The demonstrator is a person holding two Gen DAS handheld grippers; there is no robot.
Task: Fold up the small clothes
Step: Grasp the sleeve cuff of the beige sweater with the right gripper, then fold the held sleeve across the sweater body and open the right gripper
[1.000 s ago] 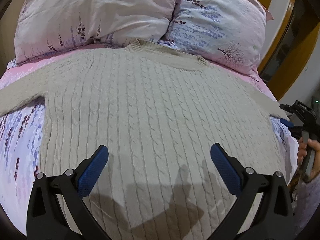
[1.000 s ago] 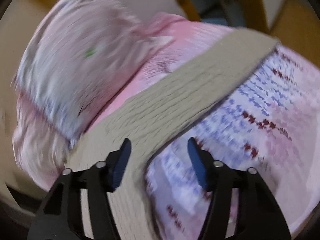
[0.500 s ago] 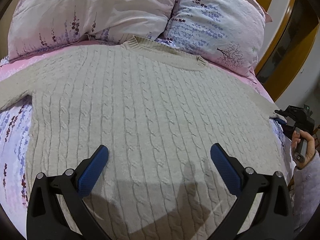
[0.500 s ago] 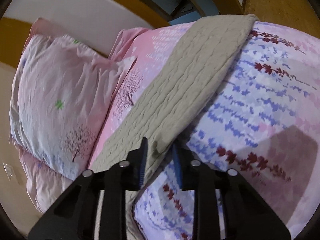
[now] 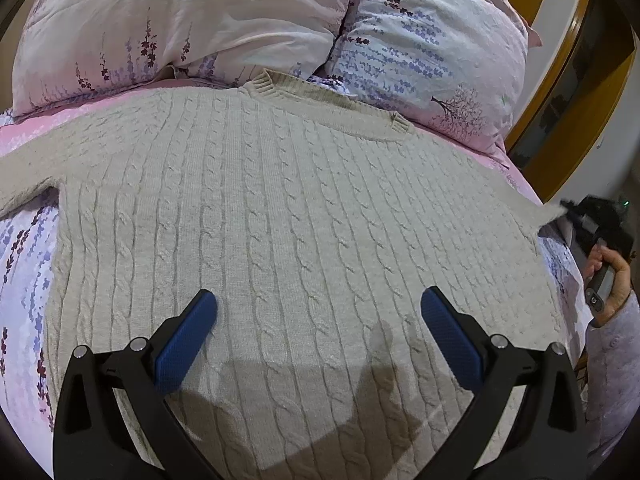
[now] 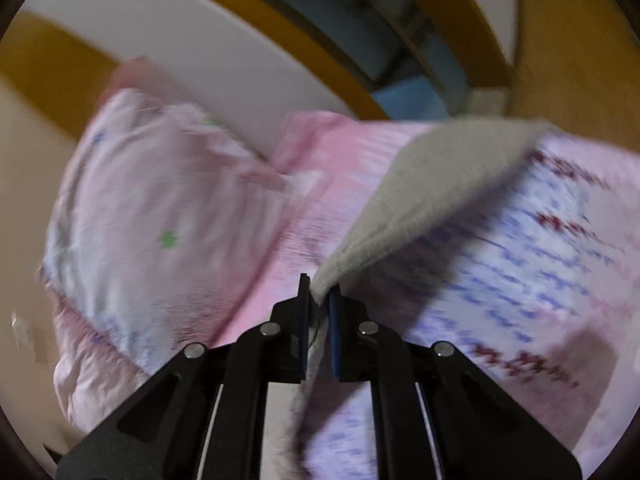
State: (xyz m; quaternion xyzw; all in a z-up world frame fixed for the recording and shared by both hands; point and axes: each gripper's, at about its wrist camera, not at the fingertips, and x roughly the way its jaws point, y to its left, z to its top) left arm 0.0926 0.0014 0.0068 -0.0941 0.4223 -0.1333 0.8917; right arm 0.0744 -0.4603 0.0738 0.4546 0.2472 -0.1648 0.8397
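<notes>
Sweater [image 5: 304,216] flat — collar toward pillows [image 5: 280,20]

Matt cable-knit wool sweater [image 5: 304,216] on smooth printed cotton bedsheet [image 5: 24,256].

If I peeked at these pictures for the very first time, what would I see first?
First, the big beige cable-knit sweater, spread flat across the pink flowery bed just below two puffy pillows. Next, the left gripper, hovering wide open over the sweater's lower part. Off at the bed's right side, the right gripper pinches a sleeve and lifts it off the sheet.
</notes>
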